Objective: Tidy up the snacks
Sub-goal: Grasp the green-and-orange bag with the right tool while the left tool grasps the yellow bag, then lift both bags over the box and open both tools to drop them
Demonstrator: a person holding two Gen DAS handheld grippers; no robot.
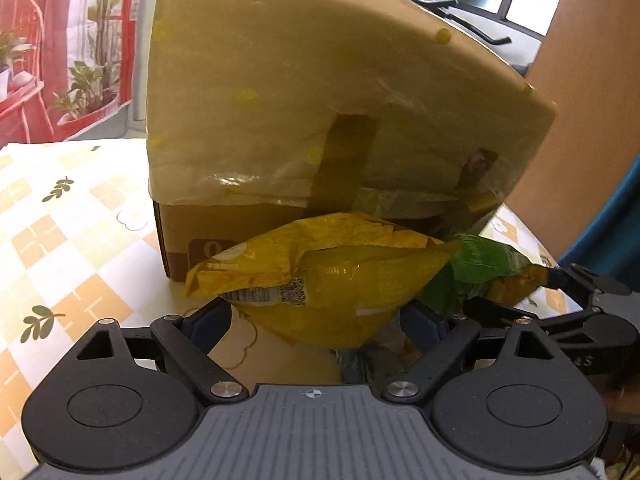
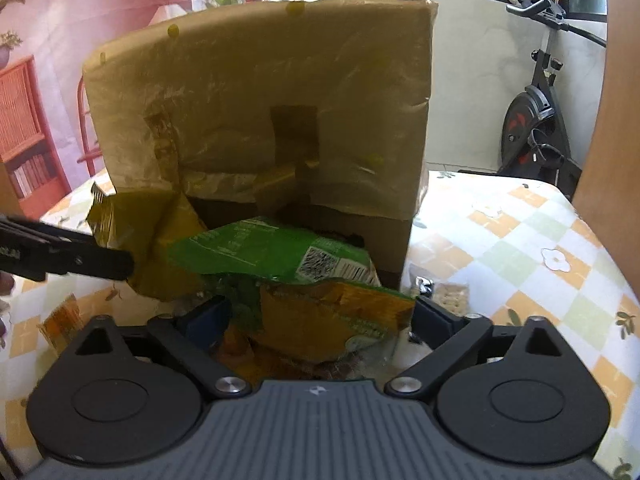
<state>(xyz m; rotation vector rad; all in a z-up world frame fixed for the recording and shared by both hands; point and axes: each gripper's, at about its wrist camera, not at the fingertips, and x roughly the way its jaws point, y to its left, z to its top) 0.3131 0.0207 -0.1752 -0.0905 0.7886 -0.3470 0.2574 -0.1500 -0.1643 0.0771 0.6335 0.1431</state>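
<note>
Left gripper: your left gripper (image 1: pixel 316 316) has its jaws spread wide, the blue pads standing either side of the yellow bag with no squeeze showing on it. Bring the pads in evenly on the bag's belly, not its crimped end.
Right gripper: your right gripper (image 2: pixel 320 316) is just as wide apart, straddling the green bag; neither pad presses on it. Its tip also shows at the right edge of the left wrist view, so the two tools are near each other: keep them from knocking.
Cardboard box: the cardboard box (image 1: pixel 224 236) stands on the table right behind both bags, its tall lid (image 1: pixel 320 80) up and patched with tape. It looks like the place for the snacks; lift high enough to clear the front wall.
Table: the checked tablecloth (image 1: pixel 80 220) lies under everything.
Yellow bag: the yellow bag (image 1: pixel 332 276) lies in front of the box, barcode toward you, its right end overlapping the green bag.
Green bag: the green bag (image 2: pixel 272 252) rests on an orange packet (image 2: pixel 320 320). Take one bag only.
</note>
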